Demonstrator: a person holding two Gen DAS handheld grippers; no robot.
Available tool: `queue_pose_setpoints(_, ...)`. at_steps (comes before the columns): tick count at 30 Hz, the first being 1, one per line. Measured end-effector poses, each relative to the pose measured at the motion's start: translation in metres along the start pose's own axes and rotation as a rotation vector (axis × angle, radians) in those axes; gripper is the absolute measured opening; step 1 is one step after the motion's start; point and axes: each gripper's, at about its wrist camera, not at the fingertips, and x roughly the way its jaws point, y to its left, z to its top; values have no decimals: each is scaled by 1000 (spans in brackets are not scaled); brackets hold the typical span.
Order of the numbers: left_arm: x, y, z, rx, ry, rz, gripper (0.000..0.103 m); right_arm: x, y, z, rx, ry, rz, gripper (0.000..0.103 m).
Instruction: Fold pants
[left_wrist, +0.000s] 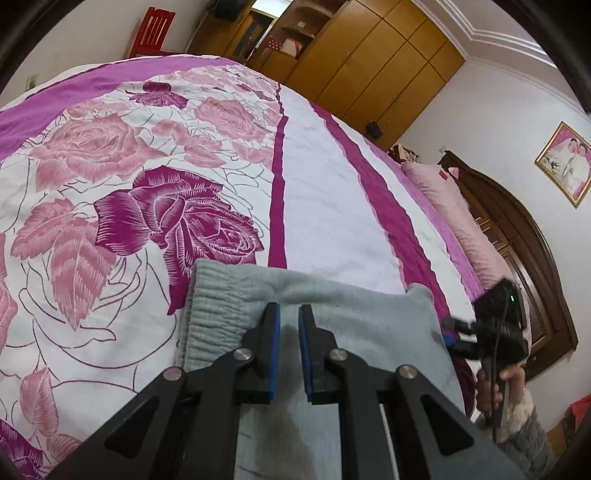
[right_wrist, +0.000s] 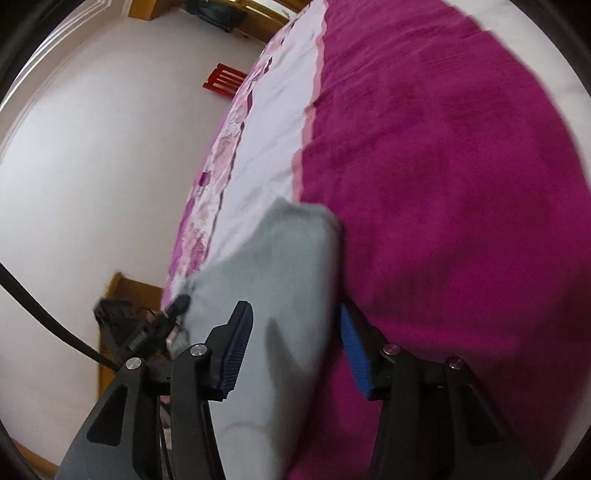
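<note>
Light grey pants (left_wrist: 351, 306) lie on the bed, with the ribbed waistband (left_wrist: 210, 314) to the left in the left wrist view. My left gripper (left_wrist: 289, 314) sits over them, its blue pads almost together and grey cloth in the narrow gap. From the right wrist view, the left gripper (right_wrist: 179, 304) has its tip at the edge of the pants (right_wrist: 291, 251). My right gripper (right_wrist: 295, 317) stands open. A grey fold lies between its pads, and neither pad presses on it. A hand holds the blurred right gripper (left_wrist: 452, 326) at the pants' right edge.
The bedspread (left_wrist: 110, 184) is white with pink and purple roses and magenta bands. A pink pillow (left_wrist: 454, 214) and a dark wooden headboard (left_wrist: 517, 229) lie to the right. A wooden wardrobe (left_wrist: 369, 55) and a red chair (left_wrist: 153, 31) stand beyond the bed.
</note>
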Motion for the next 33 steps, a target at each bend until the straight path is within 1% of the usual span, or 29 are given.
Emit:
queue_pose_setpoints(3, -1, 1, -1, 0, 4, -7, 10, 21, -3, 18, 30, 0, 56, 47)
queue_pose_setpoints(4, -2, 2, -1, 0, 4, -10, 10, 27, -4, 23, 44, 13, 51, 33)
queue_pose_setpoints(5, -4, 2, -1, 0, 6, -15, 11, 29, -2, 25, 36, 20, 26, 18)
queue_pose_setpoints(6, -6, 1, -1, 1, 5, -19, 14, 30, 0, 27, 23, 34, 0, 13)
queue_pose_setpoints(7, -9, -2, 0, 8, 5, -24, 23, 27, 5, 28, 0, 32, -7, 12)
queue_pose_setpoints(8, -14, -6, 1, 20, -2, -27, 28, 20, 10, 29, -34, 24, -7, 11)
queue_pose_setpoints(9, -20, -10, 2, 35, -21, -33, 36, 10, 15, 31, -52, 24, 4, 11)
queue_pose_setpoints(10, -23, -15, 3, 50, -39, -41, 41, 4, 18, 33, -56, 23, 5, 11)
queue_pose_setpoints(11, -25, -19, 5, 63, -58, -46, 41, -9, 18, 37, -68, 9, -19, 11)
queue_pose_setpoints(13, -24, -24, 7, 67, -67, -54, 41, -42, 8, 54, -67, -18, -55, 11)
queue_pose_setpoints(15, -16, -29, 6, 71, -44, -47, 41, -71, -12, 74, -38, -15, -86, 11)
queue_pose_setpoints(17, -7, -36, 5, 91, -17, -19, 41, -96, -32, 96, -28, -26, -144, 11)
queue_pose_setpoints(19, 2, -46, 3, 127, 4, 12, 41, -111, -62, 119, -7, 7, -143, 12)
queue_pose_setpoints(20, 7, -53, 3, 144, 12, 25, 41, -113, -73, 124, 6, 20, -145, 13)
queue_pose_setpoints(21, 11, -60, 2, 159, 20, 28, 41, -113, -87, 130, 23, 37, -159, 16)
queue_pose_setpoints(22, 15, -66, 3, 171, 25, 25, 41, -113, -100, 132, 44, 46, -176, 24)
queue_pose_setpoints(23, 18, -73, 2, 186, 27, 22, 41, -114, -110, 131, 72, 39, -186, 28)
queue_pose_setpoints(24, 21, -80, 1, 202, 30, 19, 41, -118, -114, 129, 93, 23, -174, 31)
queue_pose_setpoints(25, 26, -90, 1, 221, 34, 16, 41, -125, -121, 120, 112, -8, -133, 31)
queue_pose_setpoints(26, 29, -98, 1, 233, 36, 12, 41, -137, -124, 107, 123, -53, -107, 33)
queue_pose_setpoints(28, 34, -116, 0, 262, 38, -7, 41, -157, -128, 77, 150, -111, -72, 41)
queue_pose_setpoints(31, 42, -146, -4, 319, 42, -35, 41, -167, -126, 22, 192, -135, 20, 45)
queue_pose_setpoints(33, 49, -164, -9, 350, 56, -52, 41, -165, -120, -5, 203, -137, 54, 49)
